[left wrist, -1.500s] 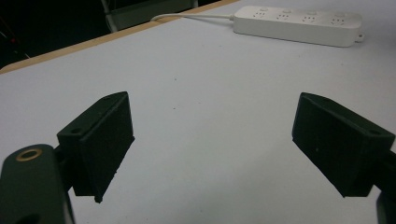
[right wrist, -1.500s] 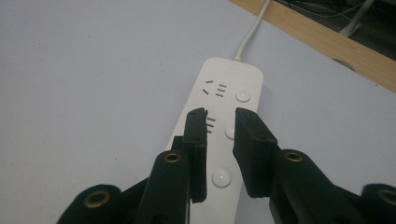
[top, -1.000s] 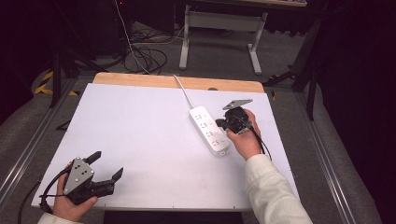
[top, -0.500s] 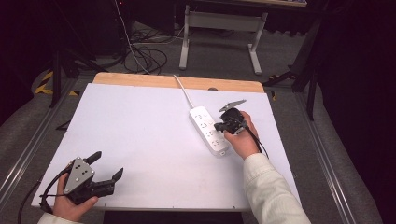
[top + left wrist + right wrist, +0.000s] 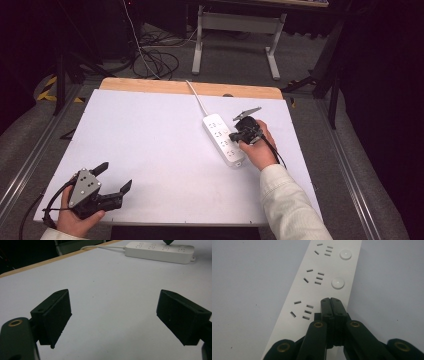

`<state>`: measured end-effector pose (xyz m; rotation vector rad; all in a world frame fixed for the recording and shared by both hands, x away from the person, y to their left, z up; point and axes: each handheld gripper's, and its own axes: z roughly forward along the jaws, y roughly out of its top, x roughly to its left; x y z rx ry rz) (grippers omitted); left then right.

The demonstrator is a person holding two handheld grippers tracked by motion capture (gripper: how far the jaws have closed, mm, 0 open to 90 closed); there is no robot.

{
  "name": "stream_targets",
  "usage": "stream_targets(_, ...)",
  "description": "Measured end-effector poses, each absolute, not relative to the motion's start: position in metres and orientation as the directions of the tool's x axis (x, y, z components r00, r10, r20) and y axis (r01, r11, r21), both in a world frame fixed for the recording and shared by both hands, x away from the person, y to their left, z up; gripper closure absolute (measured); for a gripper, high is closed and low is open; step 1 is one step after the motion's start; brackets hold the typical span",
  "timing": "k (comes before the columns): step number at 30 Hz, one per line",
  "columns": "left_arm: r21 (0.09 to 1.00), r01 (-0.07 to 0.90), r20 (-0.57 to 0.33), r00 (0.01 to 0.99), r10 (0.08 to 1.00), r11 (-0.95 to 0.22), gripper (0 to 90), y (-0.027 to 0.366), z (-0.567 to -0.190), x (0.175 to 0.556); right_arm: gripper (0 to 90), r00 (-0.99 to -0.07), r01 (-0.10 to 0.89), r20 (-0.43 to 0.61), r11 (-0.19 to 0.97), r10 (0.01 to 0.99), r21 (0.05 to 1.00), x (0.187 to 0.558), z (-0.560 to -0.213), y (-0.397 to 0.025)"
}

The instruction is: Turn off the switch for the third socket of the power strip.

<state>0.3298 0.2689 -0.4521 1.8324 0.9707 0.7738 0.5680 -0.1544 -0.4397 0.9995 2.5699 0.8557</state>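
Power strip point(image 5: 223, 139) under right hand-held gripper point(image 5: 330, 301) (jaws together)

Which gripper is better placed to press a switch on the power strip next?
Right. The right gripper, jaws shut, sits directly over the power strip beside its round buttons; the left gripper is open at the table's near-left corner.

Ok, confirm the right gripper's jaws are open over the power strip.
No: the right gripper has its jaws pressed together above the power strip.

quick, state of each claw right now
Left claw: open, empty, low over the table.
Right claw: closed, holding nothing, tip over the power strip where a button would be.
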Motion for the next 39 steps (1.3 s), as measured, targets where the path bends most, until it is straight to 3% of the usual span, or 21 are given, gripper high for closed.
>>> stream_targets(39,0.91,0.3,0.108,0.494,0.863,-0.286,13.1,0.2679,-0.4518,0.3289,90.0,-0.719,0.533,-0.058,0.603,0.692,0.593,0.5643,-0.4423,-0.1491)
